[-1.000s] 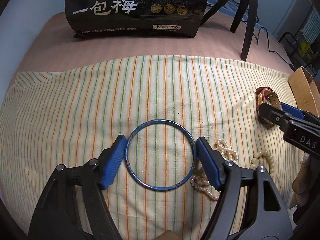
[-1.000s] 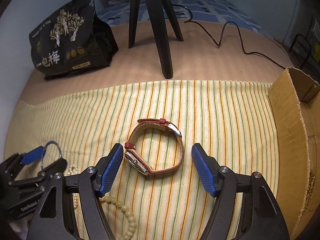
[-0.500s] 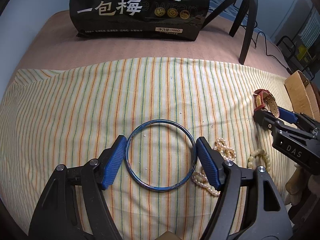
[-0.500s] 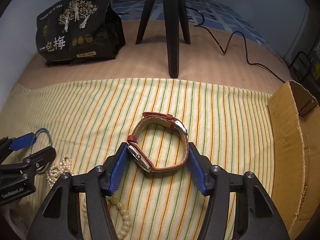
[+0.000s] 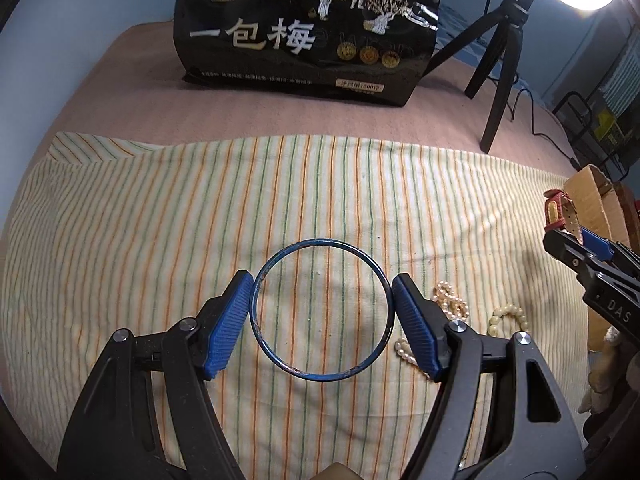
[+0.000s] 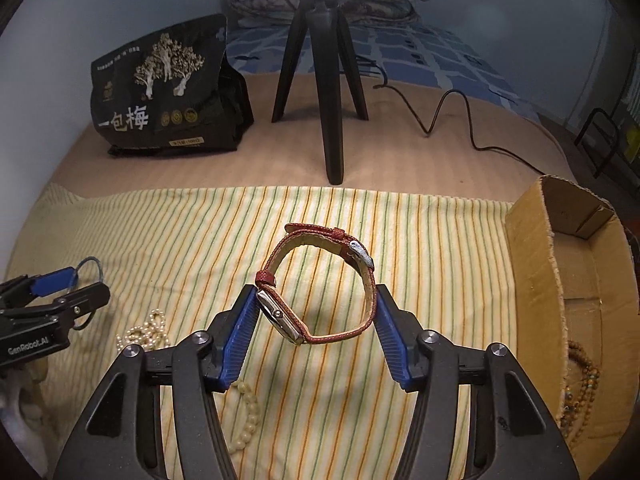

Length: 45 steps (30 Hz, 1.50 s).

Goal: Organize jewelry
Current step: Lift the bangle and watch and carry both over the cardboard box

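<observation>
A: Left side first. Left gripper [image 5: 322, 330] pinches the thin blue metal bangle [image 5: 321, 311] across its widest span, one ribbed blue pad on each side of the rim. The ring hangs clear above the yellow striped cloth [image 5: 160, 240]; its shadow lies under it.

B: Handling?

A: Light, stiff, smooth, I judge. Only the rim edges bear on the pads, so it could pivot or slip if tilted. Gripper points steeply down.

B: Loose pieces?

A: White pearl strand [image 5: 448, 300] and cream bead bracelet [image 5: 508, 316] lie on the cloth just right of the bangle.

B: Right side?

A: Right gripper [image 6: 316, 328] is clamped on the red leather-strap wristwatch [image 6: 320, 284]: left pad on the metal case, right pad on the strap. The watch is off the cloth, shadow beneath. Case is rigid and heavier; the strap is soft and looks likely to flex. Also angled steeply down.

B: Destination?

A: Probably the open cardboard box [image 6: 532, 280] at far right, brown beads already inside.
</observation>
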Available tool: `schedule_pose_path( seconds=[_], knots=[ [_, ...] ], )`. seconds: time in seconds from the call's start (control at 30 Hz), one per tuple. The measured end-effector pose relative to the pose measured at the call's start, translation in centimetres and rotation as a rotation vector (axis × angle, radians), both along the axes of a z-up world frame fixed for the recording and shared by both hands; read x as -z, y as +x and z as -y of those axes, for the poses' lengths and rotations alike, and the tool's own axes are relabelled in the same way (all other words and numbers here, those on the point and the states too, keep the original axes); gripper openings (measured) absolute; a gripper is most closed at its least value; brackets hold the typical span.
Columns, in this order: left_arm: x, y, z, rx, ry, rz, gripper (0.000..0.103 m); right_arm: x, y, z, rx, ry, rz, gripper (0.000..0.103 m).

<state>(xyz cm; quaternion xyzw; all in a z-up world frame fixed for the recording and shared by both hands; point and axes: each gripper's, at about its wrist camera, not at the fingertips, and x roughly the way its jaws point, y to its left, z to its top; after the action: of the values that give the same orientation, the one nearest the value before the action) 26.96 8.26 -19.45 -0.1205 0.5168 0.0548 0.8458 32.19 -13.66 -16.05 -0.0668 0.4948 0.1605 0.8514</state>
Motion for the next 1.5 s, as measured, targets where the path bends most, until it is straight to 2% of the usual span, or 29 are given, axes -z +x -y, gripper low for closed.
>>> schedule_pose_path(
  seconds=[0.27, 0.43, 0.7, 1.07, 1.2, 1.5],
  knots=[
    [-2.7, -1.4, 1.2, 0.045, 0.002, 0.065, 0.073, -2.4, -1.4, 1.9, -0.010, 0.022, 0.050, 0.056],
    [-4.3, -1.7, 3.8, 0.085, -0.012, 0.102, 0.073, -4.1, -2.2, 4.2, 0.011, 0.035, 0.084, 0.056],
    [-6.0, -1.7, 9.8, 0.193, -0.067, 0.139, 0.073, -5.9, -3.1, 9.2, 0.073, 0.038, 0.120, 0.056],
    [-8.2, -1.5, 18.6, 0.337, -0.121, 0.186, 0.073, -6.2, -3.7, 16.4, 0.174, 0.032, 0.112, 0.056],
    [-8.7, -0.8, 21.9, 0.386, -0.137, 0.202, 0.073, -6.5, -3.5, 18.9, 0.213, 0.083, 0.091, 0.056],
    [-9.0, -0.1, 27.9, 0.460, -0.145, 0.221, 0.073, -7.7, -2.1, 21.7, 0.268, 0.110, 0.121, 0.056]
  ],
)
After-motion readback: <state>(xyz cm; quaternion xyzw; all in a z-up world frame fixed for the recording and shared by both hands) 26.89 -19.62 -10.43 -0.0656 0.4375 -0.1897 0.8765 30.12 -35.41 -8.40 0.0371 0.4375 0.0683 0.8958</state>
